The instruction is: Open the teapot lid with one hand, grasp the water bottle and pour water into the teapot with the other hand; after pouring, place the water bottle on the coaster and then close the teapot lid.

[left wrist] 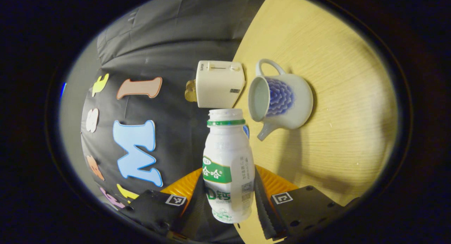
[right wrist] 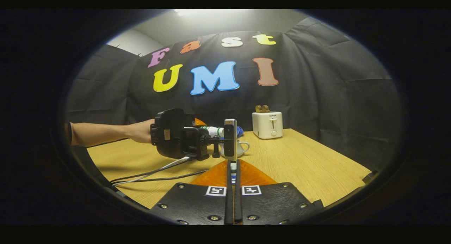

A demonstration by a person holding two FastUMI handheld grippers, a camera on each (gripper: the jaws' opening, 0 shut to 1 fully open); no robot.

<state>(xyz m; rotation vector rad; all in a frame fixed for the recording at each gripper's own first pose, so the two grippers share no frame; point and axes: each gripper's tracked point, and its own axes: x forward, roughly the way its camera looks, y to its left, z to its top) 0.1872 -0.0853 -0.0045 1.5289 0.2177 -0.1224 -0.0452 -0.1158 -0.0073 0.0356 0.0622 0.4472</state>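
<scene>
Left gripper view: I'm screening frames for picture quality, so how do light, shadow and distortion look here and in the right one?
Left gripper view: table warmly lit, teapot sharp, soft shadow below it. Right gripper view: dimmer, ceiling glare on top, table edges bowed by fisheye.

Green-and-white printed label wraps the water bottle [left wrist: 229, 170] — characters and a small square code on its side. A tiny dark brand word sits on the toaster [left wrist: 218, 83], too small to make out. Square black-and-white marker tags — a pair each — top the left gripper [left wrist: 229, 198] and right gripper [right wrist: 232, 164].
</scene>
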